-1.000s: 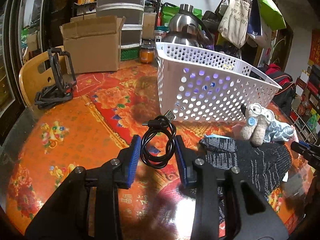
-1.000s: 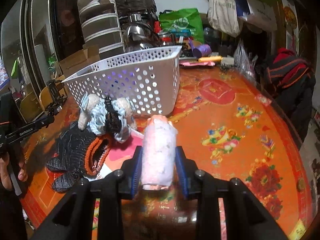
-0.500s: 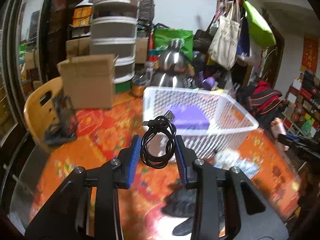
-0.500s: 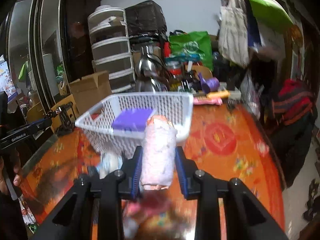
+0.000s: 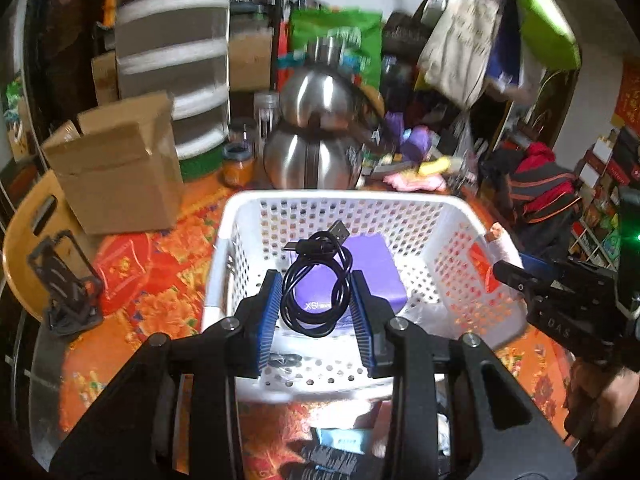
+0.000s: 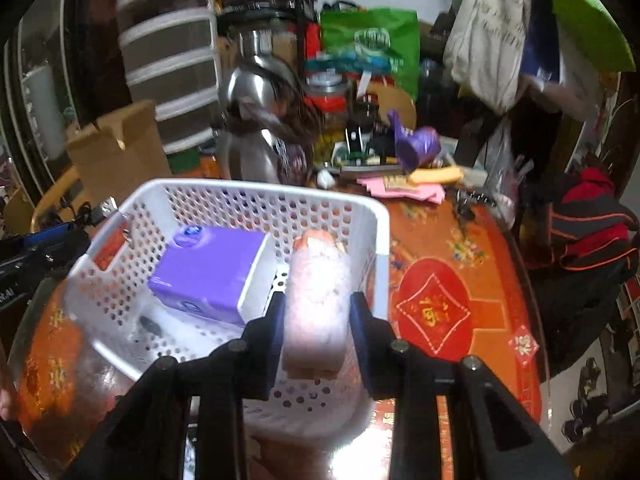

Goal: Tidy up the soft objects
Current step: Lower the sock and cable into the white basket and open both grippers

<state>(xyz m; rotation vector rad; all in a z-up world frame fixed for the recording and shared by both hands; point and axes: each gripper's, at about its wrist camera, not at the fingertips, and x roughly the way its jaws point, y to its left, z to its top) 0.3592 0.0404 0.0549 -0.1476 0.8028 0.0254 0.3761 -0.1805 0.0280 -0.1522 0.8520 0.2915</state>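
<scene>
My left gripper (image 5: pixel 316 300) is shut on a coiled black cable (image 5: pixel 316 280) and hangs over the white perforated basket (image 5: pixel 340 198). A purple box (image 5: pixel 372 268) lies inside that basket. My right gripper (image 6: pixel 316 312) is shut on a rolled pale pink cloth (image 6: pixel 318 300), held above the basket (image 6: pixel 260 190) near its right wall, beside the purple box (image 6: pixel 208 268). The right gripper (image 5: pixel 508 268) with the pink roll also shows at the basket's right side in the left wrist view. Dark knitted fabric (image 5: pixel 332 460) lies on the table below the left gripper.
The round table has an orange-red patterned cover (image 6: pixel 436 308). Behind the basket stand a steel kettle (image 5: pixel 316 136), a cardboard box (image 5: pixel 116 168) and a stack of drawers (image 5: pixel 172 72). A black stand (image 5: pixel 64 280) rests at the left. Bags hang at the upper right.
Both grippers rose and moved forward from the table's near side to over the basket, each keeping its load. The plush toy and gloves dropped out of view.
</scene>
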